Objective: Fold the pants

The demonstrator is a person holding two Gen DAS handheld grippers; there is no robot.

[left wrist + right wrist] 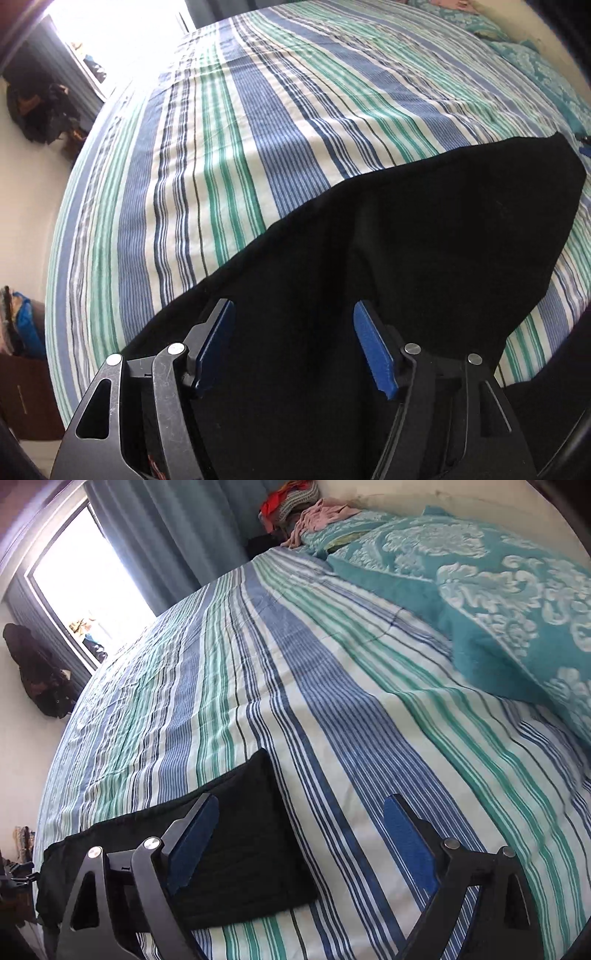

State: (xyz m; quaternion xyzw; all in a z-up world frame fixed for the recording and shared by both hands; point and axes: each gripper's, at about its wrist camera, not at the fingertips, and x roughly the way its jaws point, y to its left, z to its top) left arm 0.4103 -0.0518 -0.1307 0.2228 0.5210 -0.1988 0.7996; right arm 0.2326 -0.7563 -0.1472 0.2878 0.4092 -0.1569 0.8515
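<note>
We're over the bed, its striped cover running from six o'clock up to twelve in both views, with a teal patterned pillow at two o'clock in the right wrist view and a bright window at ten. And there are the black pants, lying flat on the stripes near the bed's close edge: in the left wrist view they fill the lower middle and reach out to a corner at three o'clock, while in the right wrist view they show as a tidy dark rectangle at seven o'clock, edges fairly straight. That looks to us like a fold already laid down. Our left tool hangs above the cloth with its blue pads well apart and nothing pinched between them. Our right tool is spread wide too, one finger over the pants' right part, the other over bare stripes, gripping nothing. So we judge we're between folds. Next we'd want both tools to come down on one end of the rectangle, pinch through every layer, and carry it across evenly, since loose layers could slide.
</note>
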